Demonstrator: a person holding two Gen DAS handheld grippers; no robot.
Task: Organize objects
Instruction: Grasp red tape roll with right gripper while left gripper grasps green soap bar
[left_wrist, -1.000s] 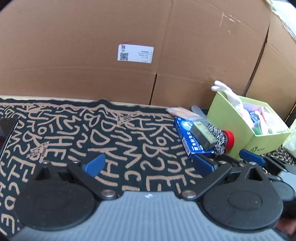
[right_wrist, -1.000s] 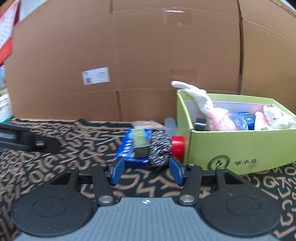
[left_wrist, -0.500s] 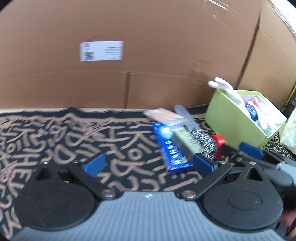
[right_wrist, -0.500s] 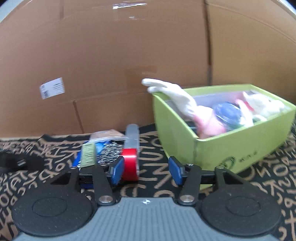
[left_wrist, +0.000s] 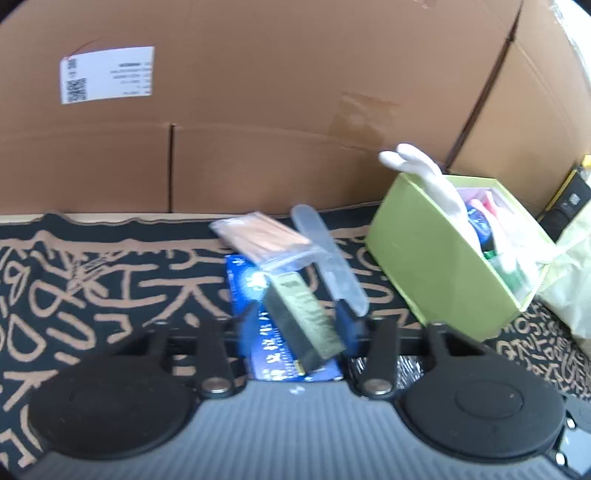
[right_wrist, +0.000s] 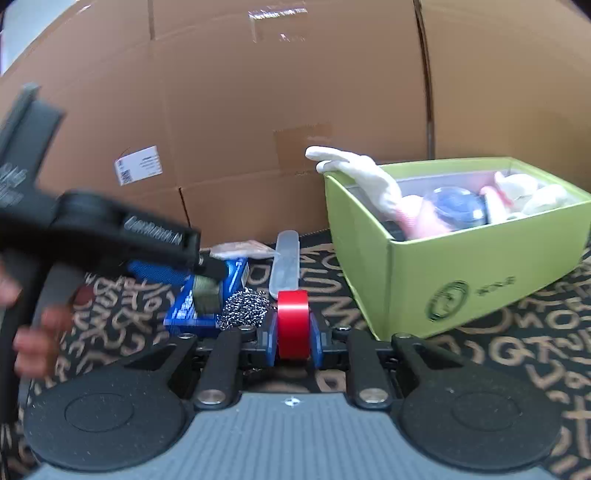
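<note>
1. The right gripper (right_wrist: 293, 341) stood half spread a moment ago. Now its pads are pressed onto the red tape roll (right_wrist: 293, 325), which stands on edge between them, just off the steel scrubber (right_wrist: 243, 308).
2. The left gripper (left_wrist: 299, 328) was spread wide and off to the side. It has since come in over the pile and its jaws are closing around the olive box (left_wrist: 303, 314).
3. The view is blurred, so we cannot tell whether the pads press on it yet.
4. The olive box lies on the blue packet (left_wrist: 273, 358) on the patterned mat (left_wrist: 110, 280).
5. The green bin (right_wrist: 461, 273) sits just right of the pile, open and already part filled.
6. Our reading: 2 items are being picked at once. The tape is secured and ready to lift to the bin; the olive box grip is unconfirmed.
</note>
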